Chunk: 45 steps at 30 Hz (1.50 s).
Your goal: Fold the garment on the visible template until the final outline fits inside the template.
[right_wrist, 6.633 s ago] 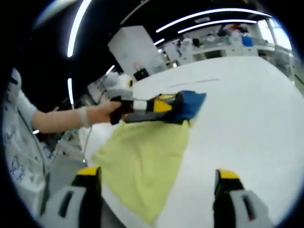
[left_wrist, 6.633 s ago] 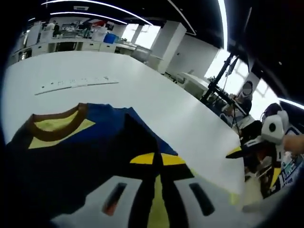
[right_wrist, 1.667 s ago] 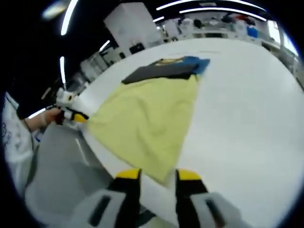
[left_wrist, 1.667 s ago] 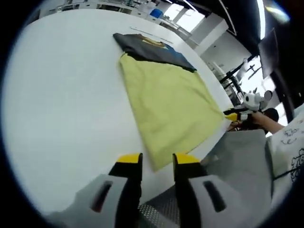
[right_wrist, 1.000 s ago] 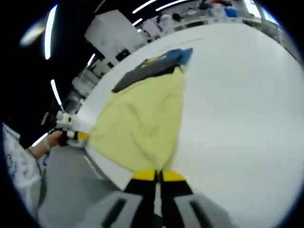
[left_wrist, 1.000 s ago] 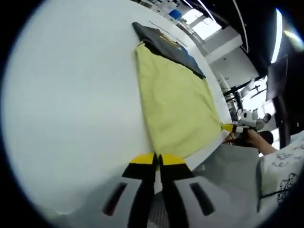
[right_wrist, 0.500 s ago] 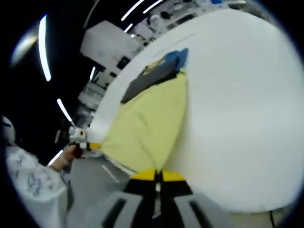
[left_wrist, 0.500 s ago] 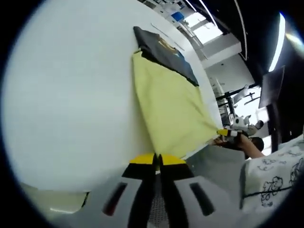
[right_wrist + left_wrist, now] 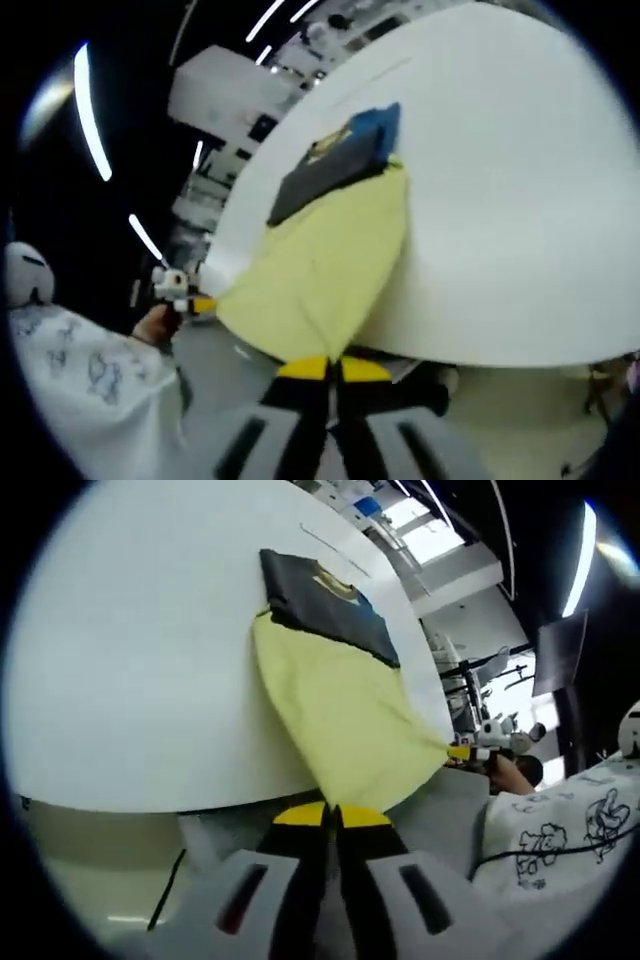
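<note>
The garment lies on the white table, its dark blue collar end far from me and its yellow part running to the near edge. My left gripper is shut on one near corner of the yellow hem, which hangs past the table edge. My right gripper is shut on the other near corner of the yellow cloth. The right gripper is seen at the far hem corner, and the left gripper likewise. The dark collar end stays flat on the table.
A thin pale strip lies on the table beyond the collar. The person's white printed sleeve and a hand are close beside the grippers. Grey floor shows under the table edge. Desks and equipment stand further back.
Both grippers went from open to shut on the yellow hem corners. Since half a second ago they have drawn back past the table edge, and the hem now hangs off it.
</note>
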Motion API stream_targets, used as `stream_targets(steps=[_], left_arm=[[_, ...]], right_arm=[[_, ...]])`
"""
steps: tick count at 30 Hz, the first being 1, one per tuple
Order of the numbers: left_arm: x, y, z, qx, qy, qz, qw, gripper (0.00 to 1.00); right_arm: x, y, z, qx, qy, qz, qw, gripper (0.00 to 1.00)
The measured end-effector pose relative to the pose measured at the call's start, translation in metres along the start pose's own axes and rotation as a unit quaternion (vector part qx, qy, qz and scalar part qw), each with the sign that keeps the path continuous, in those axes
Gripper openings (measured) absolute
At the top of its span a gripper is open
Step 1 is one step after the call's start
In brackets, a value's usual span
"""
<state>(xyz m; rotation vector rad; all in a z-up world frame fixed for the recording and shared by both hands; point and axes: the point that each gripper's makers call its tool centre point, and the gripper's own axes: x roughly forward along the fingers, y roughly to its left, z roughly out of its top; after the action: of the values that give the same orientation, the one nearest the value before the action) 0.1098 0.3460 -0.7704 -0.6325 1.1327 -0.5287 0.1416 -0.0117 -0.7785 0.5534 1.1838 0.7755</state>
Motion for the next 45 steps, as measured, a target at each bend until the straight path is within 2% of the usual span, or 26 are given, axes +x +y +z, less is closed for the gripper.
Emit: stream_targets(steps=[5, 14, 18, 21, 28, 29, 30, 31, 32, 33, 36, 40, 45], left_arm=[[-0.004, -0.004, 0.001, 0.011, 0.005, -0.001, 0.9999, 0.0], [-0.007, -0.008, 0.038, 0.055, -0.016, -0.002, 0.9984, 0.0], [-0.008, -0.012, 0.065, 0.078, -0.038, -0.003, 0.9962, 0.0], [-0.008, -0.016, 0.093, 0.093, -0.062, -0.004, 0.9937, 0.0], [-0.003, -0.022, 0.151, 0.112, -0.108, -0.013, 0.9878, 0.0], [-0.002, -0.024, 0.159, 0.108, -0.119, -0.019, 0.9869, 0.0], [0.0, -0.025, 0.172, 0.084, -0.129, -0.028, 0.9876, 0.0], [0.002, -0.025, 0.181, 0.078, -0.142, -0.029, 0.9864, 0.0], [0.005, -0.026, 0.194, 0.08, -0.157, -0.037, 0.9836, 0.0], [0.007, -0.025, 0.199, 0.078, -0.156, -0.036, 0.9841, 0.0], [0.014, -0.023, 0.225, 0.074, -0.178, -0.038, 0.9805, 0.0], [0.03, -0.029, 0.239, 0.079, -0.189, -0.03, 0.9784, 0.0], [0.042, -0.018, 0.259, 0.08, -0.19, -0.021, 0.9782, 0.0]], right_arm=[[-0.007, 0.007, 0.004, 0.005, -0.006, 0.008, 0.9999, 0.0], [-0.015, 0.025, 0.046, 0.003, -0.049, 0.038, 0.9981, 0.0], [-0.014, 0.037, 0.069, -0.009, -0.063, 0.048, 0.9968, 0.0], [-0.011, 0.046, 0.086, -0.016, -0.075, 0.054, 0.9956, 0.0], [0.001, 0.054, 0.151, -0.057, -0.109, 0.042, 0.9916, 0.0], [0.004, 0.054, 0.163, -0.074, -0.115, 0.038, 0.9898, 0.0], [0.005, 0.053, 0.171, -0.081, -0.121, 0.033, 0.9888, 0.0], [0.009, 0.052, 0.181, -0.08, -0.121, 0.03, 0.9889, 0.0], [0.011, 0.05, 0.187, -0.082, -0.123, 0.028, 0.9886, 0.0], [0.014, 0.048, 0.197, -0.084, -0.126, 0.026, 0.9882, 0.0], [0.016, 0.04, 0.216, -0.089, -0.129, 0.02, 0.9874, 0.0], [0.017, 0.023, 0.249, -0.096, -0.139, 0.011, 0.9856, 0.0], [0.029, 0.01, 0.277, -0.119, -0.138, -0.005, 0.9832, 0.0]])
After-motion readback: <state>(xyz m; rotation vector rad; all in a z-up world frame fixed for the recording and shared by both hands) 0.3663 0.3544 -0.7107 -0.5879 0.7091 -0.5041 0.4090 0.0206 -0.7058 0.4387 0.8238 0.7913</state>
